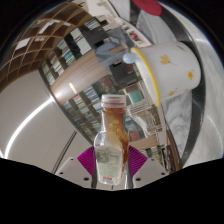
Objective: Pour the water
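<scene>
The gripper [110, 165] holds a clear bottle [112, 135] w/ a white cap, upright btwn its two fingers. Both purple pads [84, 159] sit tight against the bottle's lower sides, so the fingers are clamped on it. The bottle has an amber/orange band up its middle, maybe a label or liquid; can't tell which, and no writing on it reads.

Beyond and above the bottle hangs a white cup [172, 68], tilted on its side, w/ a yellow rim and small orange dots or marks on its wall. The marks are too small to read as words. A light blue blob sits at the cup's rim near the yellow edge. Something red [148, 5] shows just above the cup.

Bkgd: a room w/ shelves [70, 50] and a pale floor or wall area, strongly curved by the lens. No brand names legible anywhere.
</scene>
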### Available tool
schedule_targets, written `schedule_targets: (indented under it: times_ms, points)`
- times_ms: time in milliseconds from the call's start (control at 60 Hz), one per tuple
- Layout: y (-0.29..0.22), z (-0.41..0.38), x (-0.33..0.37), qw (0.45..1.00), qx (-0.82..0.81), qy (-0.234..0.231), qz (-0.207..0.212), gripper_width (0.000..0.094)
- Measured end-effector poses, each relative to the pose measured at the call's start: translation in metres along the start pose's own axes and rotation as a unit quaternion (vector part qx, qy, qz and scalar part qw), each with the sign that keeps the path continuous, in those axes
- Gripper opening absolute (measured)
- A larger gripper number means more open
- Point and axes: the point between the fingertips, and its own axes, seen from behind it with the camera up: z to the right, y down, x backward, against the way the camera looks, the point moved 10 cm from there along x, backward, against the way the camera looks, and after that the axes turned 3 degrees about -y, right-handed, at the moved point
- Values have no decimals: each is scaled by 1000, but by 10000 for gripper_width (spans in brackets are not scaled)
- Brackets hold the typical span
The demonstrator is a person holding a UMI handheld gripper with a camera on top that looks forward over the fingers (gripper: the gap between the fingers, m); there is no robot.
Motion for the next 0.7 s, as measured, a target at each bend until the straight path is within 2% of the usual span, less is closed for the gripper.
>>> schedule_targets:
  times_ms: [117, 300, 417, 517, 600, 700]
  points:
    - [-15, 15, 5, 999, -47, -1, 23, 405]
    - [1, -6, 3, 1000, 11, 20, -17, 403]
    - [11, -48, 0, 978, 198, 35, -53, 404]
    - [11, -107, 4, 893, 443, 36, -64, 406]
    - [14, -147, 5, 794, 604, 44, -44, 407]
    - [-12, -178, 19, 681, 730, 62, -13, 405]
